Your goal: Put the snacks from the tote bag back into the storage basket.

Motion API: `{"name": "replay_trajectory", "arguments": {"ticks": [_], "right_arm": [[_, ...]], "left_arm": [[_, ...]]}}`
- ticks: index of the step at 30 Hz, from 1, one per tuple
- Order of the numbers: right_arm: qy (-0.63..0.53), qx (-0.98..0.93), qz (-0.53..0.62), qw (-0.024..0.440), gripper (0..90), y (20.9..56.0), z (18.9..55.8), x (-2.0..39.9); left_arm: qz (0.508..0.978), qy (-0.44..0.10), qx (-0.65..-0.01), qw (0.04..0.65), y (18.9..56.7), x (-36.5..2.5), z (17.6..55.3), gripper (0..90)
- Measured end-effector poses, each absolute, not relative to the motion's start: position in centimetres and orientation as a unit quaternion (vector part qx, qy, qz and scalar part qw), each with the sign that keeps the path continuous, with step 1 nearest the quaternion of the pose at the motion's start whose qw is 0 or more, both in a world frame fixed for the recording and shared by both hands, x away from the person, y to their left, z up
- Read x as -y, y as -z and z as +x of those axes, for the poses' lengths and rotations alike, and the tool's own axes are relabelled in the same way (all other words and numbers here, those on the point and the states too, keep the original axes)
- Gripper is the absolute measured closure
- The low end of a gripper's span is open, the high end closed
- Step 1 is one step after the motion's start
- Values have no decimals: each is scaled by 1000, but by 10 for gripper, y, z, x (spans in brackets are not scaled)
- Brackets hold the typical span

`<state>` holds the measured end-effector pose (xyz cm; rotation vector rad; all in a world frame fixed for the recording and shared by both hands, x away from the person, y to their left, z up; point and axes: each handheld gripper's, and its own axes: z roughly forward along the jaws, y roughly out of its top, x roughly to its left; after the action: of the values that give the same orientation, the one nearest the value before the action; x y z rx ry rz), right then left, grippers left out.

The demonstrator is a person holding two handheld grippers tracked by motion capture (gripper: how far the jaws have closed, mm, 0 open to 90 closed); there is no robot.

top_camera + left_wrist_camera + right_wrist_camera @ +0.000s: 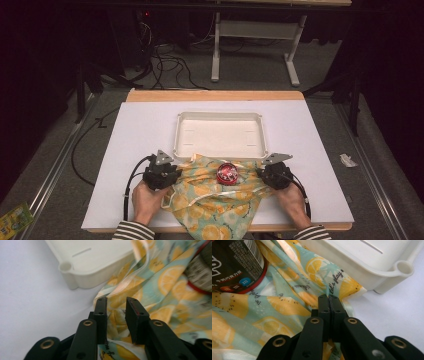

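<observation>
You are at the gripping step: each hand works one side of the thin, soft cotton cloth printed with orange slices on pale green (220, 205), which lies rumpled at the near edge of the white tabletop (135, 135) and hangs over that edge. Your right tool (329, 301) has its jaws pressed together on the cloth's right border, so that side looks secured. Your left tool (116, 305) stands with a gap between its jaws; a fold of the cloth's left border lies in the gap, and the pads do not press it. The next move, as I judge it, calls for closing the left tool on that fold, deep enough that the slippery weave cannot pull out, before you lift or spread.

On the cloth's middle stands a small round tub with a red rim and dark printed label (227, 173), rigid and glossy; a tug on the cloth could tip it. Just beyond, touching the cloth's far edge, sits a shallow rectangular cream plastic tray (218, 151), smooth, with rounded corners.
</observation>
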<state>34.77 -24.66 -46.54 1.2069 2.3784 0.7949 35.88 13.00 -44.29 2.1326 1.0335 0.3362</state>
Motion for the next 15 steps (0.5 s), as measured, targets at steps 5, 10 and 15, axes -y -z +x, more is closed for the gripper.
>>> {"name": "replay_trajectory", "arguments": {"ticks": [5, 10, 15], "right_arm": [[-282, -839, 429, 178, 900, 465, 348, 245], [-283, -840, 429, 175, 891, 464, 349, 245], [-304, -831, 428, 183, 818, 457, 344, 245]], "left_arm": [[827, -134, -375, 398, 425, -128, 343, 638], [847, -133, -362, 366, 428, -114, 336, 572], [854, -134, -372, 338, 441, -106, 335, 535]]}}
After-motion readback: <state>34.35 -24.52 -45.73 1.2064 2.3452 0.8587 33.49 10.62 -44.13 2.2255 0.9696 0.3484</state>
